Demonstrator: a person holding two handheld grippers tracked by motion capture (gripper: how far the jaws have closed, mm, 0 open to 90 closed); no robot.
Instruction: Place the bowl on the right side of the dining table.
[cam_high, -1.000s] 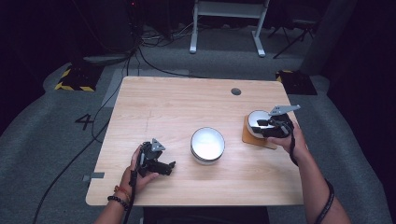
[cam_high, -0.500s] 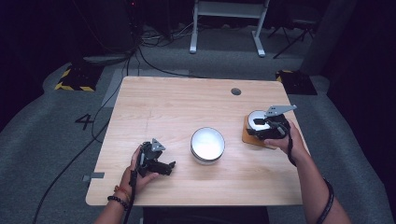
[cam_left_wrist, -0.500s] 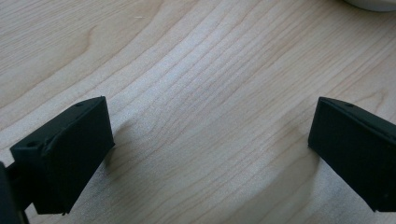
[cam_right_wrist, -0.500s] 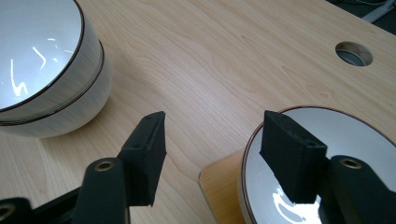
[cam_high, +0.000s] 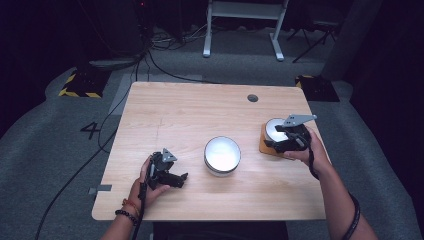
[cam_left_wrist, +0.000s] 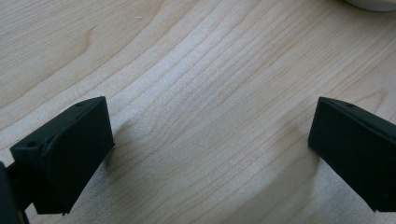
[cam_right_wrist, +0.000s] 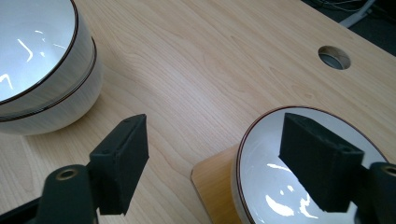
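- The small bowl (cam_high: 276, 129) sits on a wooden coaster (cam_high: 265, 145) at the right of the high view. The bigger stacked bowls (cam_high: 222, 154) are mid-frame.
- The right gripper (cam_right_wrist: 212, 154) has just been opening, and its jaws straddle the bowl's rim without pressing on it.
- The left gripper (cam_left_wrist: 210, 154) rests spread apart over bare table (cam_left_wrist: 196, 70).
- The bowl looks like glazed ceramic, so probably slick, rigid and chippable. I'd pinch the rim wall firmly but gently.

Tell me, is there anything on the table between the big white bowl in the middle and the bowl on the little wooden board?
No, just bare table. The right gripper view shows plain wood between the big bowl and the bowl on the board; the high view agrees.
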